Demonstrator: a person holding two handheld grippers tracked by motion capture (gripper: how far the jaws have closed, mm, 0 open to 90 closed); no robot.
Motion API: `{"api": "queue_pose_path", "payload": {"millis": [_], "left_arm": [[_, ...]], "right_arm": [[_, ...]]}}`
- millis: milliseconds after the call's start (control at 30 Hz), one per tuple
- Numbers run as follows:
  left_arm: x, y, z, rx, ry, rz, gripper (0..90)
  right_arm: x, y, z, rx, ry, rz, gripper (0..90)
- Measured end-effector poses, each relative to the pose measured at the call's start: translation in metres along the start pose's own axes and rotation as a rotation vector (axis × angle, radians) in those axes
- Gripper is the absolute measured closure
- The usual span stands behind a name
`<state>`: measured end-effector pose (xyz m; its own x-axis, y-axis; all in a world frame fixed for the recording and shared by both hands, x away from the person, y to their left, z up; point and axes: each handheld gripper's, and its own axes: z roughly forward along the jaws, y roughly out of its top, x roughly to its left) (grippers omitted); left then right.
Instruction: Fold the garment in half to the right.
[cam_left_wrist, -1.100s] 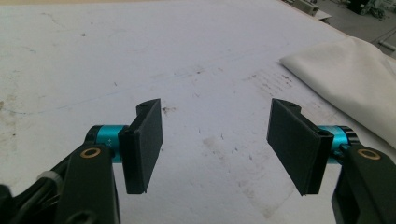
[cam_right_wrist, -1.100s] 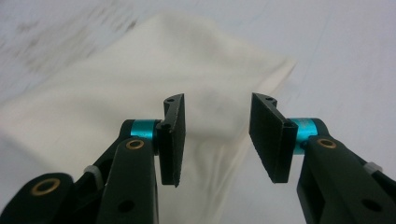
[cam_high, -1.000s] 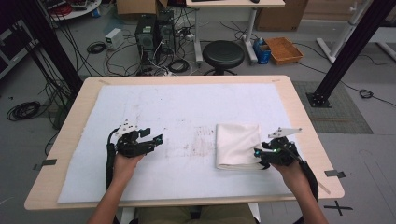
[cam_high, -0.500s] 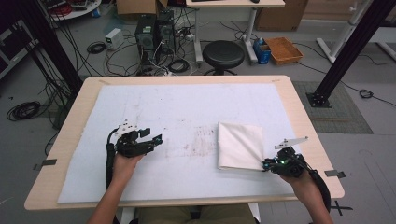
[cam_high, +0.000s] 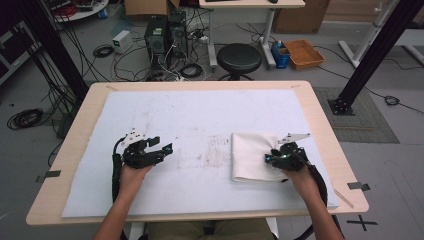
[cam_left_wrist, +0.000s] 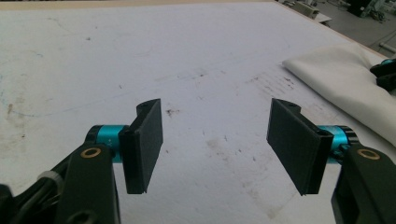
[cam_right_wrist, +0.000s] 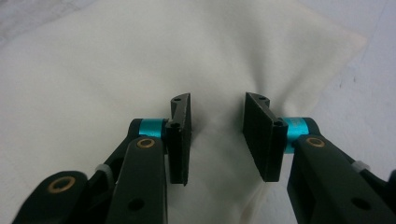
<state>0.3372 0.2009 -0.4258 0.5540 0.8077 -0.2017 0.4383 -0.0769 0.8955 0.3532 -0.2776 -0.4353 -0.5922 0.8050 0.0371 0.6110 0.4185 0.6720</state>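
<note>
A folded white cloth (cam_high: 250, 155) lies on the right half of the white mat (cam_high: 210, 115). My right gripper (cam_high: 270, 159) rests on the cloth's right side. In the right gripper view its jaws stand a narrow gap apart (cam_right_wrist: 217, 126), pressed into the cloth (cam_right_wrist: 116, 70), which puckers up between them. My left gripper (cam_high: 162, 150) lies on the mat at the left, far from the cloth. Its jaws are wide open (cam_left_wrist: 217, 140) with bare stained mat between them. The cloth (cam_left_wrist: 345, 79) and the right gripper (cam_left_wrist: 385, 72) show at the right edge of that view.
The mat covers most of a pale wooden table (cam_high: 325, 130); faint brown stains (cam_high: 212, 152) mark its middle. Beyond the far edge stand a black stool (cam_high: 240, 57), computer towers (cam_high: 165, 35) with tangled cables, and an orange tray (cam_high: 305, 52) on the floor.
My right gripper pulled back off the cloth's near right corner, then came forward and left onto the cloth. The left gripper has stayed still.
</note>
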Motion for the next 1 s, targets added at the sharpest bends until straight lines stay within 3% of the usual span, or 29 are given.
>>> {"api": "queue_pose_path", "payload": {"millis": [100, 200, 267, 400, 533, 600, 733, 900, 1000], "left_arm": [[0.002, -0.001, 0.000, 0.004, 0.004, -0.004, 35.1], [0.001, -0.001, 0.001, 0.012, 0.001, 0.004, 35.1], [0.000, -0.001, 0.001, 0.014, -0.002, 0.010, 35.1], [0.001, -0.001, 0.001, 0.010, -0.003, 0.006, 35.1], [0.004, -0.001, -0.002, -0.010, -0.009, 0.005, 35.0], [0.005, 0.000, -0.004, -0.026, -0.016, 0.017, 32.1], [0.005, 0.002, -0.007, -0.066, -0.023, 0.041, 27.0], [0.005, 0.001, -0.007, -0.062, -0.035, 0.068, 26.3], [0.006, 0.001, -0.007, -0.060, -0.040, 0.076, 26.4]], "right_arm": [[-0.005, 0.007, -0.009, -0.020, -0.005, 0.007, 55.8], [-0.012, 0.019, -0.008, -0.125, -0.004, 0.034, 56.6], [-0.018, 0.028, 0.001, -0.152, -0.030, 0.073, 61.5], [-0.037, 0.034, 0.030, -0.058, -0.101, 0.161, 65.2], [-0.044, 0.030, 0.025, -0.083, -0.118, 0.220, 47.4], [-0.043, 0.026, 0.014, -0.125, -0.117, 0.208, 37.7], [-0.037, 0.017, -0.009, -0.216, -0.141, 0.118, 21.7], [-0.030, 0.005, -0.028, -0.279, -0.059, 0.039, 20.7], [-0.026, -0.002, -0.037, -0.314, -0.042, 0.006, 20.7]]}}
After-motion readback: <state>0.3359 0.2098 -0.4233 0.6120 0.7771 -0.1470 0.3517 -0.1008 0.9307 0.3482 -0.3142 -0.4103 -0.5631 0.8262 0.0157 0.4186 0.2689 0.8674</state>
